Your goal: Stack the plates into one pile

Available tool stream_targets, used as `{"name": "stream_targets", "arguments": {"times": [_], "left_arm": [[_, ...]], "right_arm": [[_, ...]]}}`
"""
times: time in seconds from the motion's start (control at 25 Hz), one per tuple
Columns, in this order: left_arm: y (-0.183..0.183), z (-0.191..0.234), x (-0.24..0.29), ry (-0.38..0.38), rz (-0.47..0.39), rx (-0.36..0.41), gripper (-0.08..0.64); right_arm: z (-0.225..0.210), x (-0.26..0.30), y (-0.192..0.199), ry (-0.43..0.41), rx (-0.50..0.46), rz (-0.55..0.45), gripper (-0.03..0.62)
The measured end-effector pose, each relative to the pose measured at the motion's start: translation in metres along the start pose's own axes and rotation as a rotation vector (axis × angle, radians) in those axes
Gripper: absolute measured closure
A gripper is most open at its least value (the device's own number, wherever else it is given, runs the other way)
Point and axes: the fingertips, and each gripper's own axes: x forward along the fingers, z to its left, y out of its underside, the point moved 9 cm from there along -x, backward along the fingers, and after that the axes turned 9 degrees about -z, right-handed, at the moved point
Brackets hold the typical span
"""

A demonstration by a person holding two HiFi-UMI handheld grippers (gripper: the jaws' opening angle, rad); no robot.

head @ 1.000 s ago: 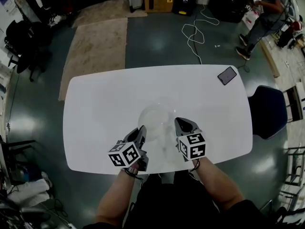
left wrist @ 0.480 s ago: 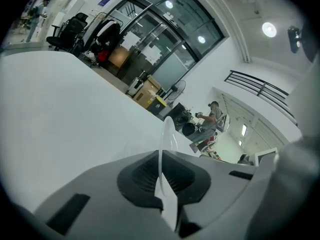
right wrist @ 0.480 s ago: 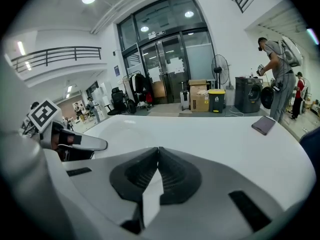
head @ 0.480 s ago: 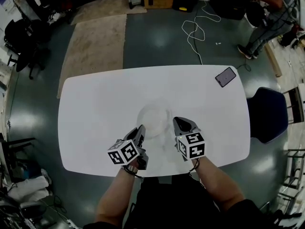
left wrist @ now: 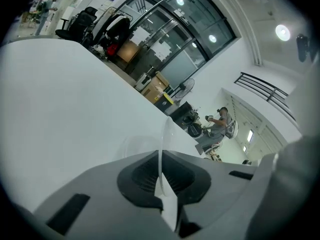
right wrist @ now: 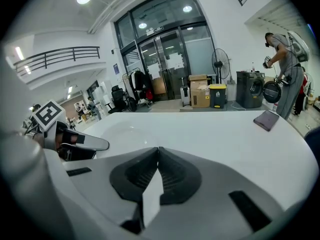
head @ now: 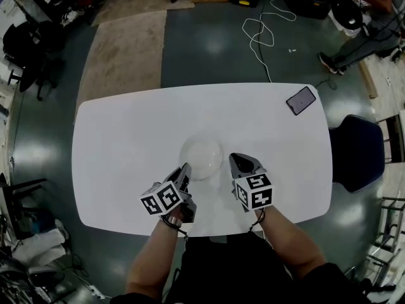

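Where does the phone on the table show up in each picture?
Head view: phone near the white table's far right corner.
Left gripper view: not in it.
Right gripper view: phone at the right edge, on the table.
Shared landmark: the standing person, seen in all three.

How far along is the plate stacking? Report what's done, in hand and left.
Done: no loose plates lie elsewhere on the table. In hand: the left tool is shut on the rim of the clear plate; the right tool is shut and empty. Left: probably just releasing it; whether other plates lie under it cannot be told.
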Motion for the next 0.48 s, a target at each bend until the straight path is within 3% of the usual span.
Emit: {"name": "stream_targets", "arguments": {"times": [0.28,0.48], "left_arm": [[0.0027,0.0026,0.0064,-0.033,0.027,-0.038,0.525],[0.0026,0.0043,0.0101,-0.088,0.049,0.045,0.498]], "right_arm": [[-0.0045,0.0068,0.0008,-0.008,-0.001,0.007,0.574],[-0.0032,0.0082,0.0038,-0.003,-0.005,0.009,0.574]]}}
